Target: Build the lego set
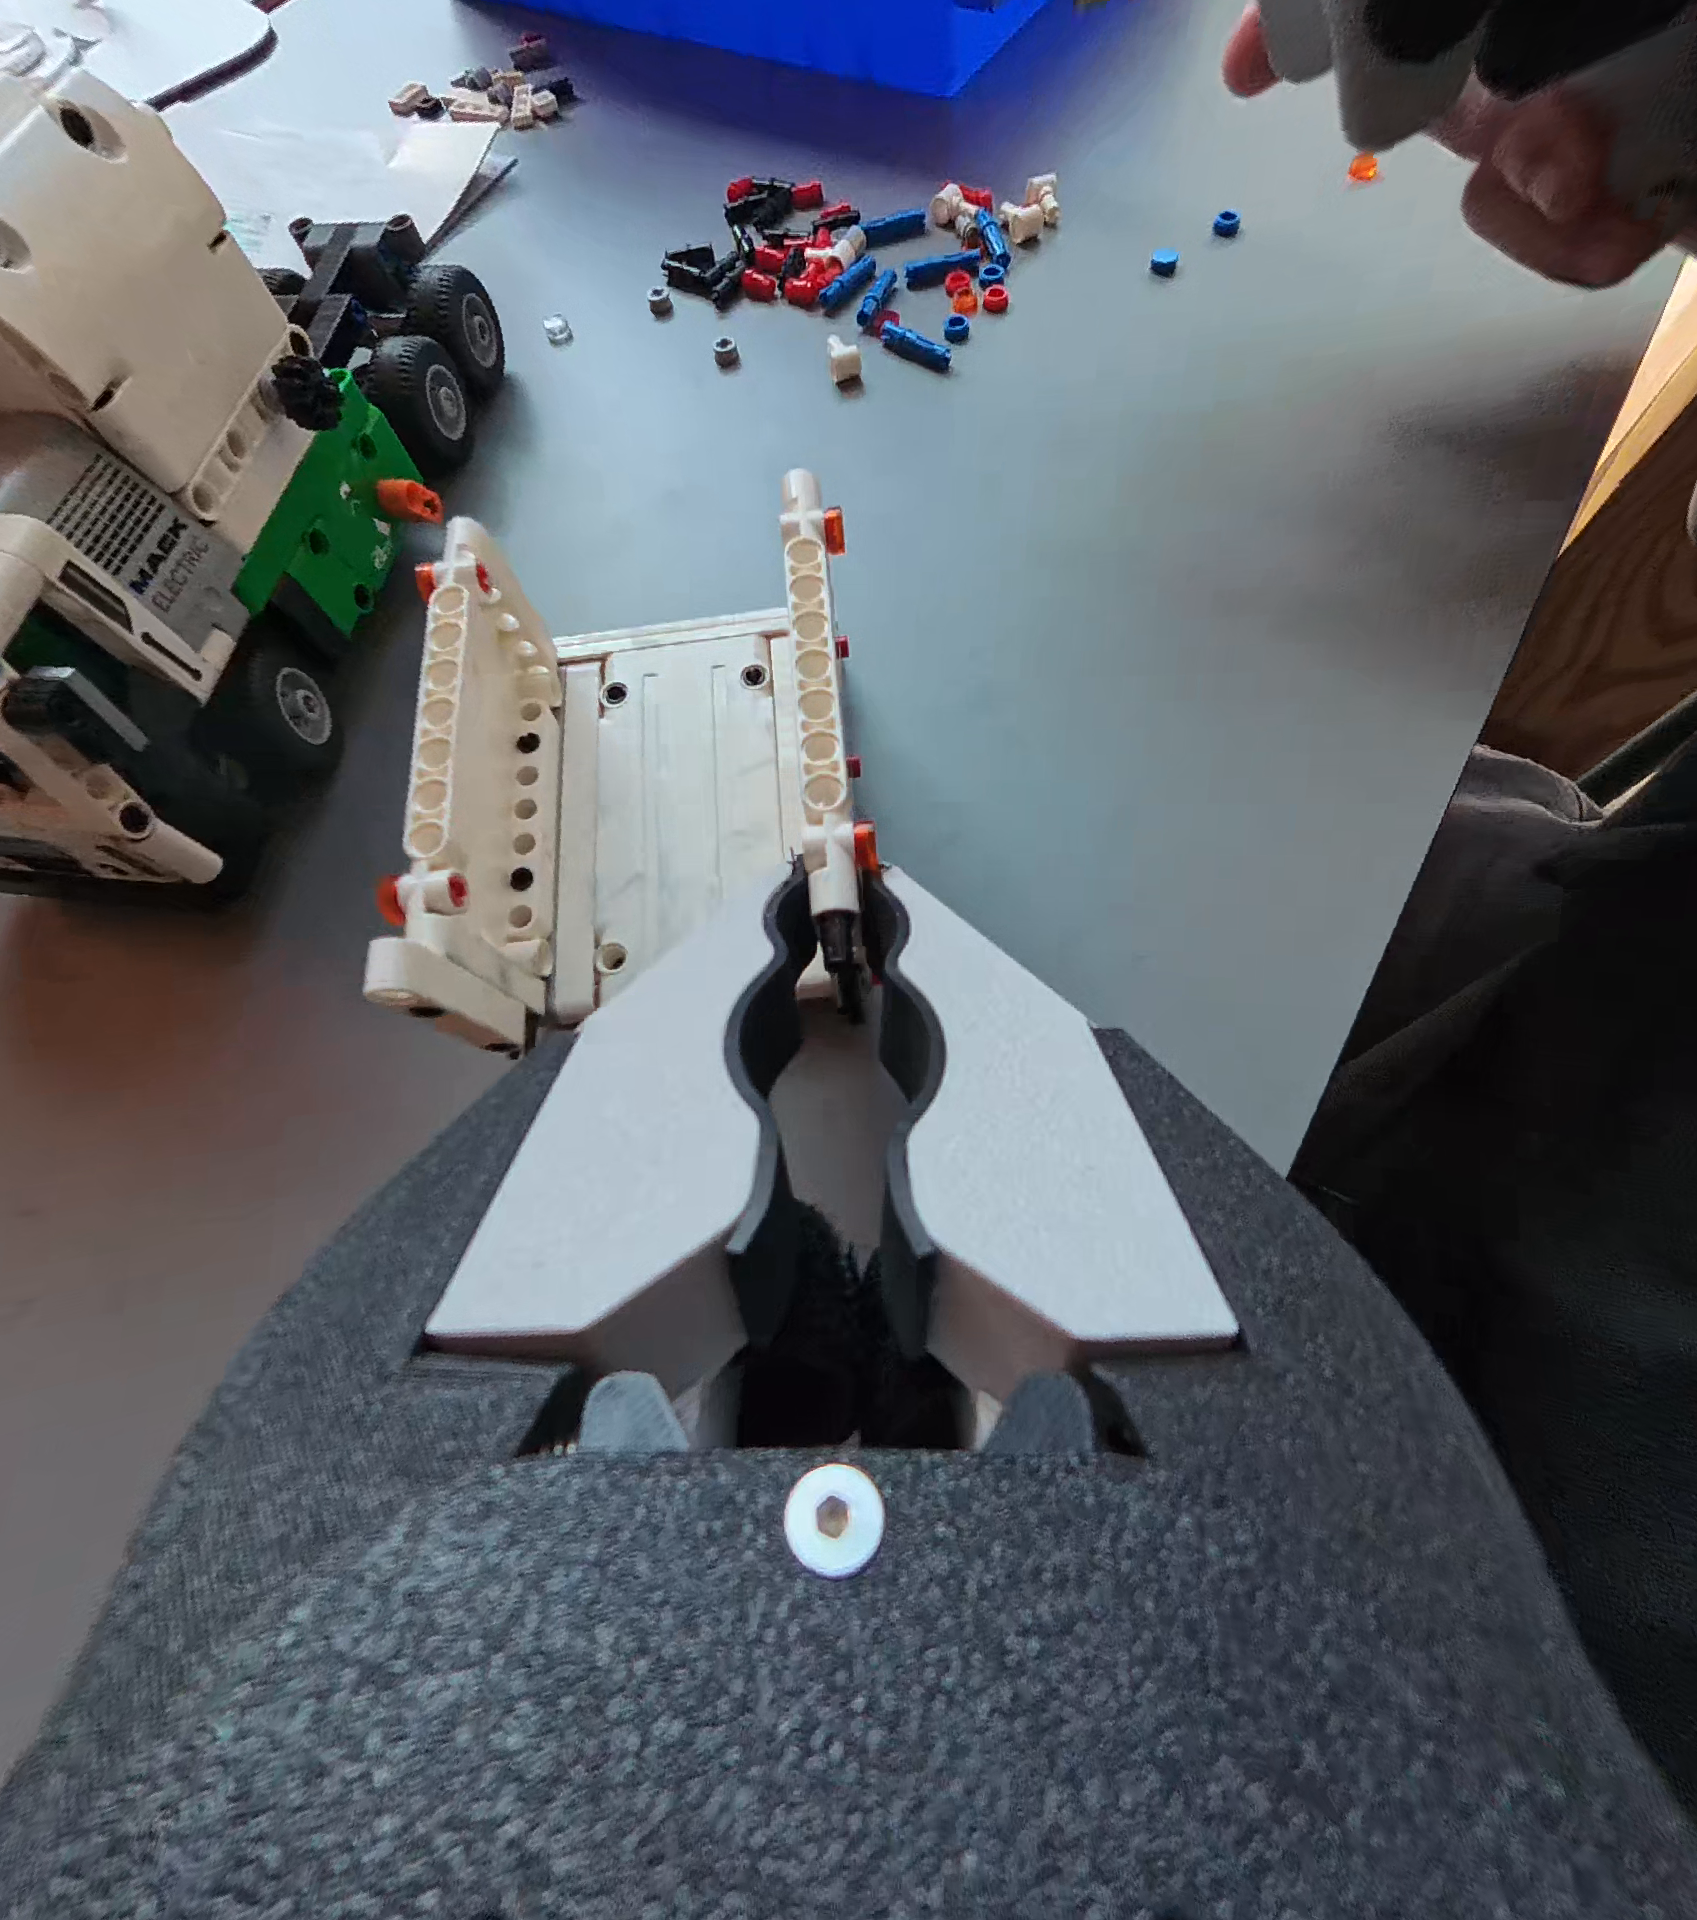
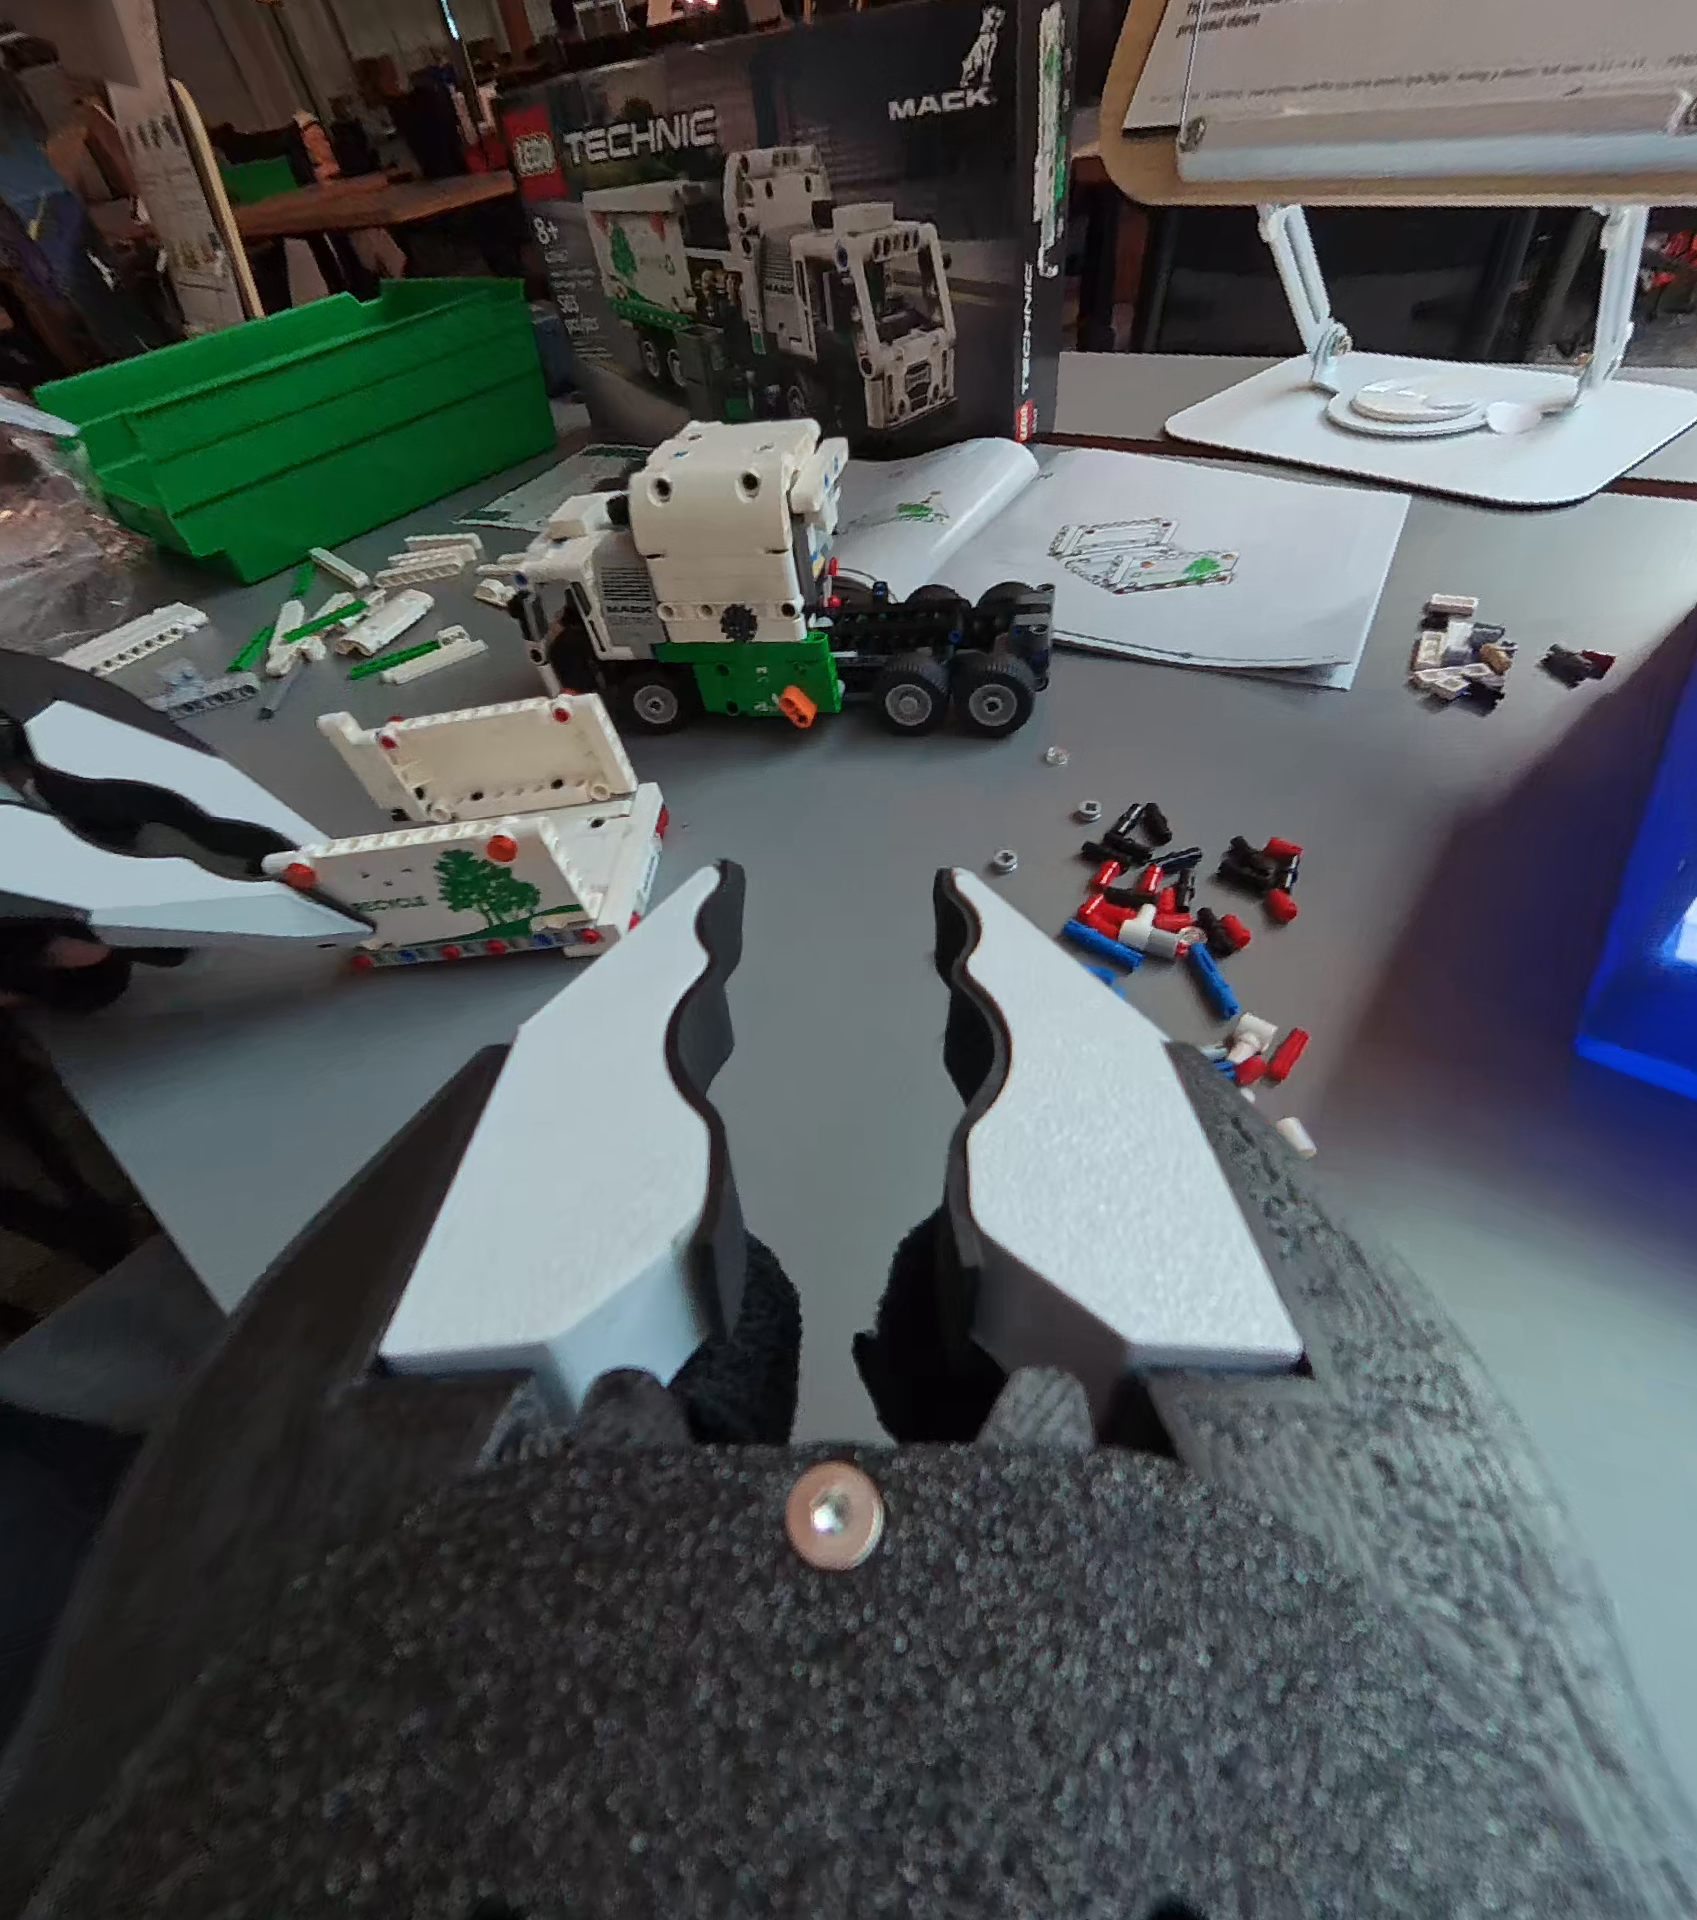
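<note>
**Left gripper clamps the white truck-body section; right gripper waits with jaws apart**

The left gripper [image 1: 836, 914] has its jaws closed on the near end of the right side wall of a white brick-built truck-body section [image 1: 657, 769], an open box that rests on the grey table [image 1: 1135, 675]. The right wrist view confirms it: the fingertips meet at the box's corner, beside its green tree picture. The right gripper [image 2: 839, 904] hovers above bare table just right of the box, jaws well apart and holding nothing. A loose pile of small red, blue and black pins [image 2: 1187, 904] lies to its right. The partly built truck [image 2: 771, 603] stands behind.

Judged from this, the grip is narrow and at one corner, so the box could pivot. Keeping the left gripper steady and the box flat on the table seems wise.
</note>
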Demonstrator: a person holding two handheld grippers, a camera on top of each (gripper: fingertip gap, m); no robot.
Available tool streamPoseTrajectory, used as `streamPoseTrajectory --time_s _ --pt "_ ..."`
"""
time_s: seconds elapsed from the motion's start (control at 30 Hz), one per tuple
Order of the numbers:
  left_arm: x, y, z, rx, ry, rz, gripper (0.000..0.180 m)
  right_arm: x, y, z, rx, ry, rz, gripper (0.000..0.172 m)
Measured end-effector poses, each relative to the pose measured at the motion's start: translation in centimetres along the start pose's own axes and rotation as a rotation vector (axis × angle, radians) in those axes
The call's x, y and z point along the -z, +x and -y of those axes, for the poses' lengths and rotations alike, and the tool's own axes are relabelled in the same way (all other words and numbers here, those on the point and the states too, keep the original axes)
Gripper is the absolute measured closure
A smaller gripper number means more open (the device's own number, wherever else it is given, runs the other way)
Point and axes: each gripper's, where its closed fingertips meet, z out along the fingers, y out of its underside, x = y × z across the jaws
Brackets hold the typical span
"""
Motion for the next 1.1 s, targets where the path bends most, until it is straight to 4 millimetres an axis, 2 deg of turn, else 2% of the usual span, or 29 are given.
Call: streamPoseTrajectory --time_s 0.03,0.23,0.37,0.43,0.47,0.5,0.6,0.7,0.87,0.93,1.0,1.1 --pt "-0.1 0.0 -0.1 -0.003 -0.007 -0.001 0.171 -0.7 0.6 0.1 0.0 -0.019 -0.016 0.134" --pt "0.8 -0.4 -0.4 0.053 -0.04 0.005 0.142 -4.3 3.5 1.2 0.005 -0.091 -0.074 0.133" --pt "3.0 -1.5 2.0 0.081 -0.035 -0.023 0.138 -5.5 5.6 2.4 0.004 -0.076 -0.121 0.135" --pt "3.3 -2.4 1.8 0.06 -0.092 -0.031 0.132 -6.4 6.2 2.3 0.015 -0.074 -0.124 0.135" --pt "3.1 -2.9 1.3 0.053 -0.114 -0.029 0.131 -6.8 6.3 2.2 0.015 -0.071 -0.117 0.136" --pt "2.8 -3.0 0.7 0.053 -0.125 -0.04 0.139 -7.1 6.1 2.3 0.009 -0.066 -0.1 0.136" --pt "1.7 -2.4 -0.2 0.068 -0.131 -0.086 0.146 -8.0 5.2 2.5 -0.024 -0.053 -0.04 0.136" --pt "0.8 -2.0 -0.6 0.065 -0.166 -0.099 0.163 -8.6 4.9 2.8 -0.007 -0.059 -0.022 0.136" --pt "-0.9 -1.9 0.2 0.115 -0.199 -0.128 0.164 -9.1 6.5 2.5 -0.003 -0.097 -0.072 0.136" --pt "-1.5 -1.9 0.4 0.106 -0.234 -0.133 0.158 -9.5 7.0 2.1 0.0 -0.108 -0.076 0.136" --pt "-1.4 -1.2 2.4 0.083 -0.235 -0.183 0.151 -9.6 7.3 2.0 0.02 -0.099 -0.084 0.137" --pt "0.1 -0.8 9.6 0.025 -0.154 -0.321 0.151 -9.1 7.2 2.3 0.044 -0.051 -0.092 0.141"
